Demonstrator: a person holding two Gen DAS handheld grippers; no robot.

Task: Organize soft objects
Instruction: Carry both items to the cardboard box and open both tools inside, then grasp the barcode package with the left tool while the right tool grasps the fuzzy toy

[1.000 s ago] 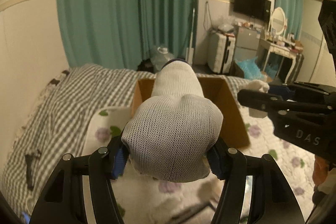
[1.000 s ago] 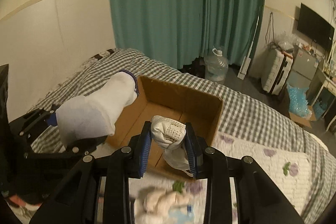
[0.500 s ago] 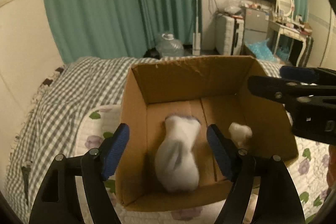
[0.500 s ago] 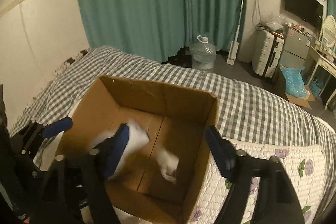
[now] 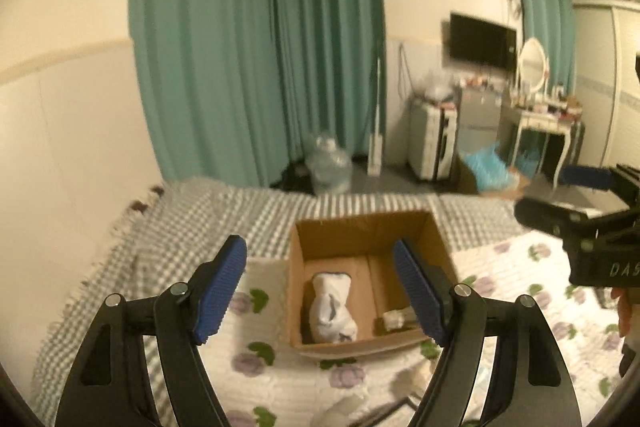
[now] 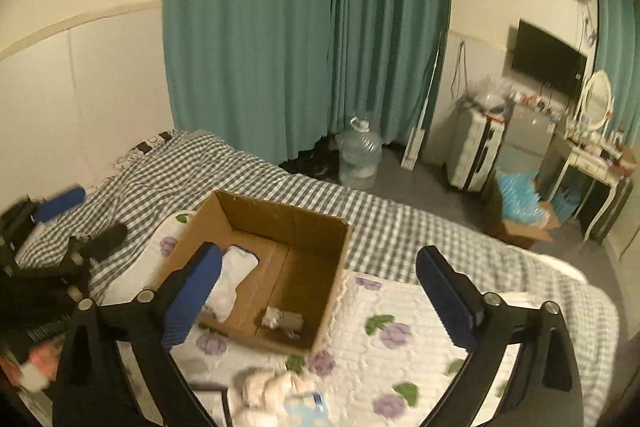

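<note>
An open cardboard box (image 5: 434,239) sits on the bed; it also shows in the right wrist view (image 6: 336,267). A large white sock (image 5: 331,307) lies on its floor at the left, also in the right wrist view (image 6: 234,277). A small white sock bundle (image 5: 394,319) lies at the box's near right corner, also in the right wrist view (image 6: 280,319). My left gripper (image 5: 320,291) is open and empty, raised above and in front of the box. My right gripper (image 6: 320,299) is open and empty, above the box's near side.
A white floral quilt (image 6: 400,327) lies over the grey checked bedspread (image 6: 400,223). A cream soft item and a pale blue item (image 6: 280,393) lie on the quilt near the right gripper. A teal curtain, a water jug (image 6: 358,157), a suitcase and a dresser stand beyond the bed.
Both grippers opened and dropped their socks into the box, then pulled back and up. The box now looks smaller and farther away.
</note>
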